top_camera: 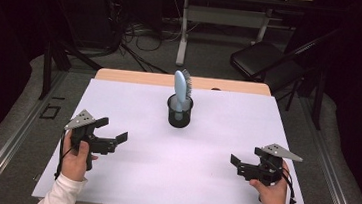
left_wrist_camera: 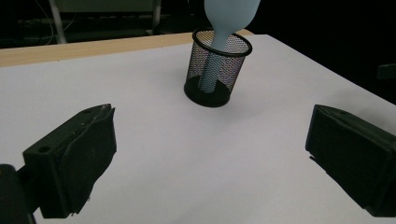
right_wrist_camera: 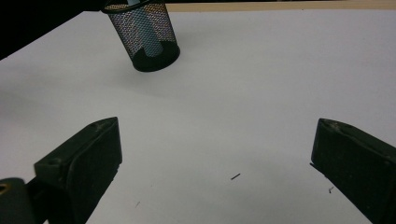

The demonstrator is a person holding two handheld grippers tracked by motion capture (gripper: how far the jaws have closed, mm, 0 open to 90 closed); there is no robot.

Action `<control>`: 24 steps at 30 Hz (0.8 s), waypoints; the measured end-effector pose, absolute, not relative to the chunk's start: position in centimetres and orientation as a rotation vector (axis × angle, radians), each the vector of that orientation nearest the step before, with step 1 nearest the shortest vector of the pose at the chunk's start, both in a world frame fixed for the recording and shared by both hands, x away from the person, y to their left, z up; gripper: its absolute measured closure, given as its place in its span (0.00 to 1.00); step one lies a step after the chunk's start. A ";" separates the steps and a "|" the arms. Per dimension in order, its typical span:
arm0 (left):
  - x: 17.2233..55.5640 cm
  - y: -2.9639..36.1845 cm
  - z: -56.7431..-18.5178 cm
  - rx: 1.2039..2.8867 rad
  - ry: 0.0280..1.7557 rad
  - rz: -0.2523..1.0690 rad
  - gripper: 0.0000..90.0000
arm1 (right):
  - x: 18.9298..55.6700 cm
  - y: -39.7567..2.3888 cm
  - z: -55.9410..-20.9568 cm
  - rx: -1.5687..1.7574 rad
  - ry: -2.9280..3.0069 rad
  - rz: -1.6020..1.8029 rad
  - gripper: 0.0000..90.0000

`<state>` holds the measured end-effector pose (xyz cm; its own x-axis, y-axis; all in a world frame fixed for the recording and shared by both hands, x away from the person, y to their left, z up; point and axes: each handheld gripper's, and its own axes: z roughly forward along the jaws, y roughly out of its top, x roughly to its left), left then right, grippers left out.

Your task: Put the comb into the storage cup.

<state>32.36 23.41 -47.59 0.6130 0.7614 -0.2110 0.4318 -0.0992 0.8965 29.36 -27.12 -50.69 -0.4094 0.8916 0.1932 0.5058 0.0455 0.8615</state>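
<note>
Centre-far on the white table (top_camera: 125, 187): black mesh cup (top_camera: 179, 113) w/ pale blue hairbrush (top_camera: 181, 88) upright, handle down, bristle head up, leaning slightly. Left gripper (top_camera: 112, 134) & right gripper (top_camera: 236, 166) near corners, both jaws spread wide, holding nothing.

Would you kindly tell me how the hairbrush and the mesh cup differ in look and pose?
The hairbrush is pale blue and solid; the mesh cup is black and see-through. The hairbrush is tall and leans, handle down; the cup is squat and stands upright. The hairbrush sits inside the cup, its head above the rim. Neither is being held.
</note>
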 end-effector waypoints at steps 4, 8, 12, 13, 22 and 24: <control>32.4 23.4 -47.7 1.730 0.985 0.375 0.02 | 29.4 -27.2 -50.8 1.411 1.933 1.321 0.02; 32.3 23.4 -47.9 1.725 0.986 0.373 0.02 | 29.4 -27.2 -50.9 1.420 1.927 1.325 0.02; 32.4 23.3 -48.1 1.731 0.986 0.368 0.02 | 29.3 -27.3 -50.9 1.420 1.923 1.326 0.02; 32.4 23.3 -48.1 1.731 0.988 0.364 0.02 | 29.3 -27.3 -50.9 1.419 1.923 1.324 0.02; 32.4 23.3 -48.3 1.730 0.991 0.367 0.02 | 29.3 -27.5 -51.0 1.428 1.913 1.318 0.02; 32.4 23.4 -48.3 1.732 0.994 0.368 0.02 | 29.4 -27.5 -51.1 1.429 1.912 1.317 0.02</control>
